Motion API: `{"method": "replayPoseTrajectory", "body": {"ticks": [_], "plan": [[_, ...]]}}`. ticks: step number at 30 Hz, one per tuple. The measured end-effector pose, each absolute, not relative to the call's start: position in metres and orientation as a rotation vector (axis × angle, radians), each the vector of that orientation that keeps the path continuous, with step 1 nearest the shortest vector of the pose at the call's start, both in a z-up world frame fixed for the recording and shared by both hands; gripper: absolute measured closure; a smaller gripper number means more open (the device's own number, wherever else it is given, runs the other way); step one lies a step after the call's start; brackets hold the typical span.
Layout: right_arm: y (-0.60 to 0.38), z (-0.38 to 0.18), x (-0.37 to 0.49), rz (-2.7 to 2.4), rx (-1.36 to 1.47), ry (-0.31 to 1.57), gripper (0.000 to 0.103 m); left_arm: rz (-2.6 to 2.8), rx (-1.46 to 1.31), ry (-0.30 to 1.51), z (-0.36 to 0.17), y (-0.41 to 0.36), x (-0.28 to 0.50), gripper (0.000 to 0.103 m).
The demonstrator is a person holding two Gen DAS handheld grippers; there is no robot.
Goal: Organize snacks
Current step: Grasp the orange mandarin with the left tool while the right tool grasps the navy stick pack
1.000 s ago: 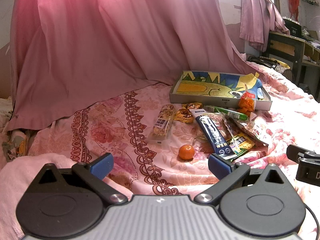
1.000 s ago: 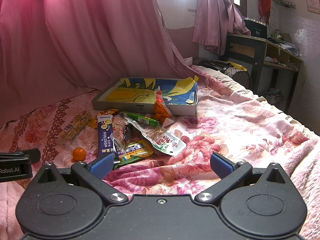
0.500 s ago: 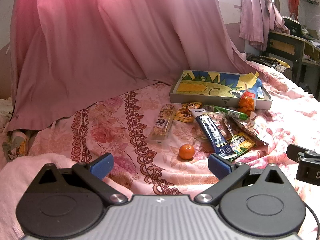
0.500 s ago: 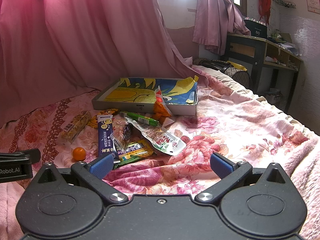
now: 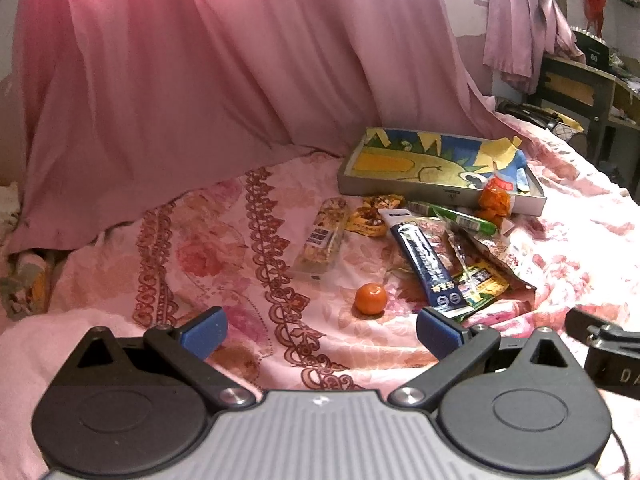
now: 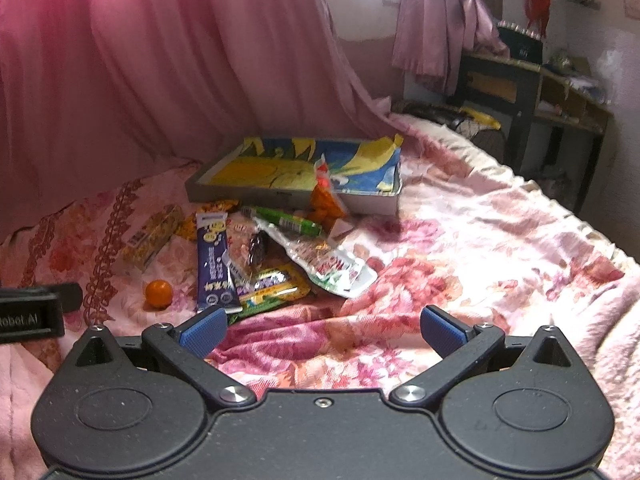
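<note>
1. The bed [image 5: 560,216] carries everything; its floral cover lies under a scatter of snacks and a shallow tray [image 5: 436,192] at the far side, near the pink curtain [image 5: 240,60].
2. The tray looks empty apart from its printed liner; only an orange packet [image 5: 496,200] leans on its near rim. I judge the sorting barely begun: almost all snacks are left to place.
3. The pile sits just in front of the tray: a white pouch [image 6: 332,268], a blue stick pack [image 5: 426,264], a nut bar [image 5: 320,240], a green tube [image 5: 460,218], a yellow-green pack [image 6: 276,288] and small yellow wrappers [image 5: 368,218], several overlapping.
4. The tangerine [image 5: 371,299] lies alone, beside the blue stick pack's near end.
5. The left gripper [image 5: 320,330] has its jaws wide and empty; the tangerine lies just ahead, toward the right pad.
6. The right gripper [image 6: 324,330] is likewise spread wide, holding nothing; the pile lies ahead and left of its centre, the blue pack's end near the left pad.
</note>
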State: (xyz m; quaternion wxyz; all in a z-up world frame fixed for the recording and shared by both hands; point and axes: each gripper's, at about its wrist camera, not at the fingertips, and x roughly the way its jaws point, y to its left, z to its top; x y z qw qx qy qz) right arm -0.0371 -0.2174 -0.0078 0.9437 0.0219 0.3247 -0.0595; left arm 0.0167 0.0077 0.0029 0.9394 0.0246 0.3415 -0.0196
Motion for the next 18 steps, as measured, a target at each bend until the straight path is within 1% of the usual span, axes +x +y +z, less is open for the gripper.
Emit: {"method": "replayPoseTrajectory", "body": {"ticks": [6,12,18], "plan": [[-0.219,-0.009,-0.015,-0.048,0.073,0.714,0.0,-0.108,0.035,0.77,0.006,0.017,0.05,0.0],[-0.215,-0.015,0.019,0.054,0.027,0.774,0.001,-0.171,0.036,0.871,0.002,0.022,0.099,0.0],[-0.204,-0.022,0.051,0.134,-0.081,0.809,0.001,-0.2,0.046,0.973,-0.012,0.02,0.139,0.0]]}}
